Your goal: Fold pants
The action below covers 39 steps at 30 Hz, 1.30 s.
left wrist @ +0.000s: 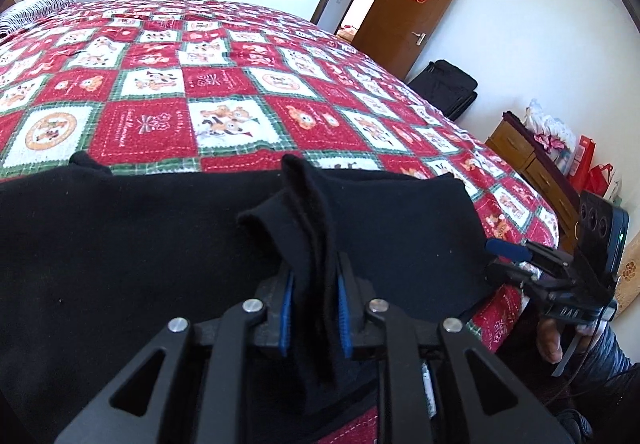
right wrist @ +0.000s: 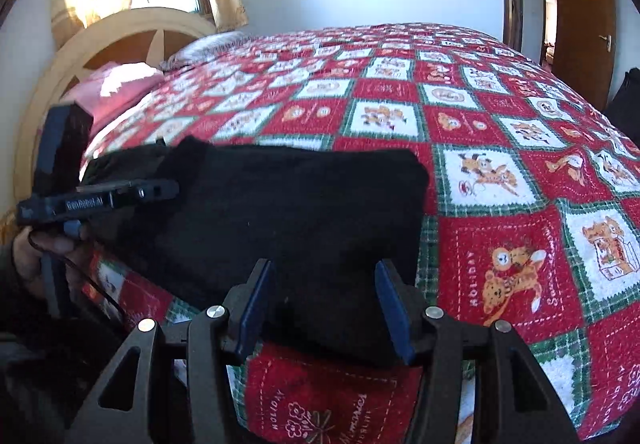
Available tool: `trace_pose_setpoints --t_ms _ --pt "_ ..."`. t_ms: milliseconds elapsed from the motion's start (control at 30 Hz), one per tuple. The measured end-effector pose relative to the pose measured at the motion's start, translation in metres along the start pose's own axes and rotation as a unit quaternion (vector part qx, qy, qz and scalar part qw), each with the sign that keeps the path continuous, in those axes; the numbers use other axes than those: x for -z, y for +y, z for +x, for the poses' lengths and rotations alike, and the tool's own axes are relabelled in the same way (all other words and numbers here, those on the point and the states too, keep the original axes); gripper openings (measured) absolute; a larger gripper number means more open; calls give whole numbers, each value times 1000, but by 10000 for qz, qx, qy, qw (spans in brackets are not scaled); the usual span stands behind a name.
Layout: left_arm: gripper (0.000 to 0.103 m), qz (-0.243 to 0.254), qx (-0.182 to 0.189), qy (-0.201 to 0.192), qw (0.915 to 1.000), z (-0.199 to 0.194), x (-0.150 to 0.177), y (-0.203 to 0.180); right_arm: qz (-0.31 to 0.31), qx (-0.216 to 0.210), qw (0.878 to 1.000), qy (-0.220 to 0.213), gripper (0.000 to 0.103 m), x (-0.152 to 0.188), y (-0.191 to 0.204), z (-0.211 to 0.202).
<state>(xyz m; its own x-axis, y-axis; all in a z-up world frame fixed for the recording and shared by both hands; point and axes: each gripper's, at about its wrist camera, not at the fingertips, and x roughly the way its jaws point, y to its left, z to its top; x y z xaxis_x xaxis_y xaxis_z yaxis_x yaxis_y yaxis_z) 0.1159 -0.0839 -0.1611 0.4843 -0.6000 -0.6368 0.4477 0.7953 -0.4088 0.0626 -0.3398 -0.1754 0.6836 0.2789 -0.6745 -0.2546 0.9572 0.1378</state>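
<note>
While pinching a raised fold of black pants [left wrist: 160, 244] in left gripper [left wrist: 316, 280]; right gripper [right wrist: 324, 300] jaws spread at hem, over bed [right wrist: 500, 184].

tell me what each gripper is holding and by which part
The left gripper is shut on a bunched fold of the black pants at their near edge. The right gripper is open, holding nothing.

My black pants [left wrist: 140, 244] lie folded flat on the near edge of the bed, stretching from nine o'clock toward three. One bunched edge stands up at six o'clock, its fabric doubled in thick layers.
</note>
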Motion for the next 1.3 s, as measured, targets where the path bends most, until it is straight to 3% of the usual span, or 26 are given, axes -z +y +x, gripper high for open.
trace_pose_setpoints --t_ms 167,333,533,667,733,800,933,1033,1133,1300 --pt "43 189 -204 -108 9996 -4 2 -4 282 -206 9989 -300 55 -36 -5 2" --pt "43 163 -205 -77 9996 -6 2 0 601 40 9971 475 55 -51 -19 62" --pt "61 135 -300 -192 9993 -15 4 3 537 185 9983 141 55 -50 -10 40" --pt "67 137 -469 -308 9983 -26 4 6 521 -167 9985 -34 55 -49 14 25" --pt "75 144 -586 -442 9972 -35 4 9 271 -402 9988 -106 55 -47 39 24" --pt "76 158 -716 -524 9959 -41 5 12 6 -612 9981 -92 55 -44 63 28" --pt "82 69 -1015 -613 9929 -52 4 25 -459 -733 9962 121 55 -34 101 47" --pt "82 -78 -1074 -691 9918 -59 4 37 -563 -847 9909 884 56 -23 115 79" --pt "82 -157 -1188 -675 9905 -62 6 46 -943 -572 9917 664 56 -22 129 74" --pt "82 -271 -1263 -683 9893 -65 5 54 -355 -866 9956 90 56 -49 121 62"
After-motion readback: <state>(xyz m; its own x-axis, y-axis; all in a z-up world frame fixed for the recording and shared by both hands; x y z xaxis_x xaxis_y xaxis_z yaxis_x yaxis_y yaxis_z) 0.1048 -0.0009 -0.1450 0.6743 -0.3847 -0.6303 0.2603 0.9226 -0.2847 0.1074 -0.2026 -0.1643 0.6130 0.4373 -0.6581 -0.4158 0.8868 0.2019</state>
